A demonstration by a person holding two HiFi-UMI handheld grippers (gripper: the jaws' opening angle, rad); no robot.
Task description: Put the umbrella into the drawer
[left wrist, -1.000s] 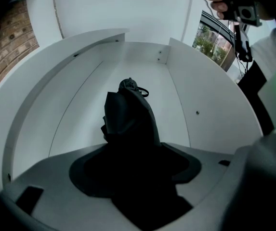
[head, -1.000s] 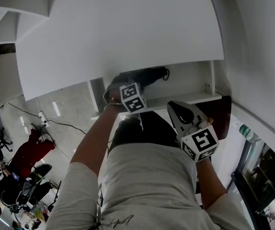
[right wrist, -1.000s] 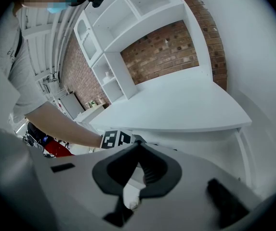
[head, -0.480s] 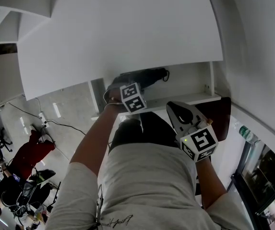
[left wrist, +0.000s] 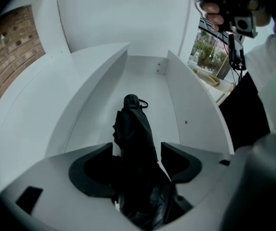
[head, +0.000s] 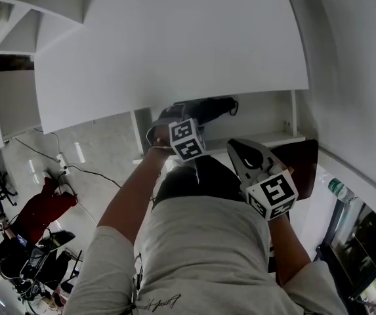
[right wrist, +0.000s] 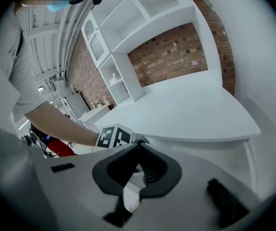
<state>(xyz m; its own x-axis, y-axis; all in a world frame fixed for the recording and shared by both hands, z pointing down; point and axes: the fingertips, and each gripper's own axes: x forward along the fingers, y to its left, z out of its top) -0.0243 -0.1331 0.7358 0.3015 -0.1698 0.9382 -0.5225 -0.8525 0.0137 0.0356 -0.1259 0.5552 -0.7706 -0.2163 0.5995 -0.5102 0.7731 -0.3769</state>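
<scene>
L tongs (left wrist: 137, 159) are clamped on the black folded fabric umbrella (left wrist: 134, 124) (dark cloth fills the gap btw. both pads). The umbrella points into the open white drawer (left wrist: 97, 100), its far end w/ the wrist loop over the drawer floor, btw. the side walls. Head view shows the drawer open beneath the white bench top (head: 174, 44). R tongs (right wrist: 138, 170) are closed, tips meeting, nothing btw. them, near the drawer's right side.
</scene>
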